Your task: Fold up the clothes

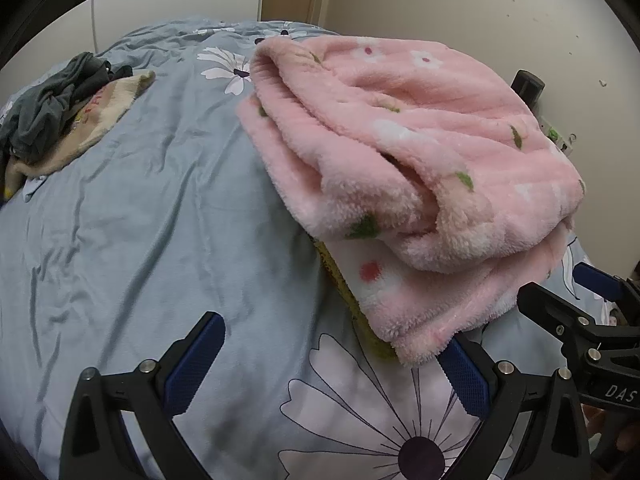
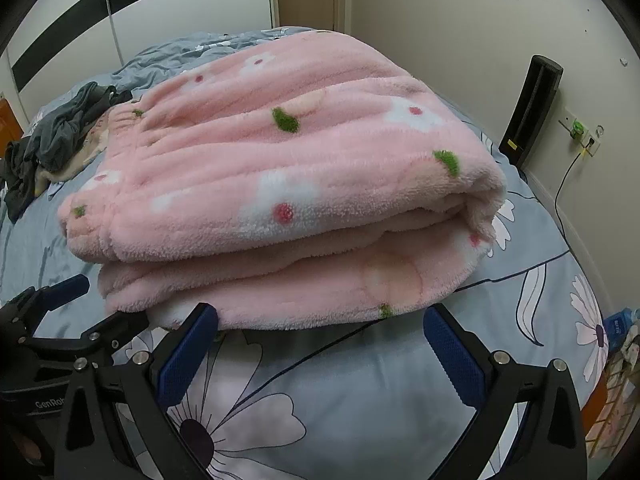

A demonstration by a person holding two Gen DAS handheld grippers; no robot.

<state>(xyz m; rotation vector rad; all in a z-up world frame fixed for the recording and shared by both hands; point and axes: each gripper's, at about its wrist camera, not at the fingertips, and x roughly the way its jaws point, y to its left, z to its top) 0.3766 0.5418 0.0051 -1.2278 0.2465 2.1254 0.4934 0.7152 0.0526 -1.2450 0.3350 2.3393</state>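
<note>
Your left gripper (image 1: 332, 364) hung spread and empty, the folded pink fleece garment (image 1: 420, 152) ahead to its right on the bed (image 1: 140, 220). Your right gripper (image 2: 320, 344), also spread, faced its long near edge squarely and sat nearer.

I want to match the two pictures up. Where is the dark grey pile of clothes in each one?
Left wrist view: the dark grey pile of clothes sits at the far left, on the blue flowered bedspread, partly over a cream garment.
Right wrist view: the pile is at the left edge, behind the folded pink fleece.
Shared landmark: the folded pink fleece, right of the pile in both.
</note>
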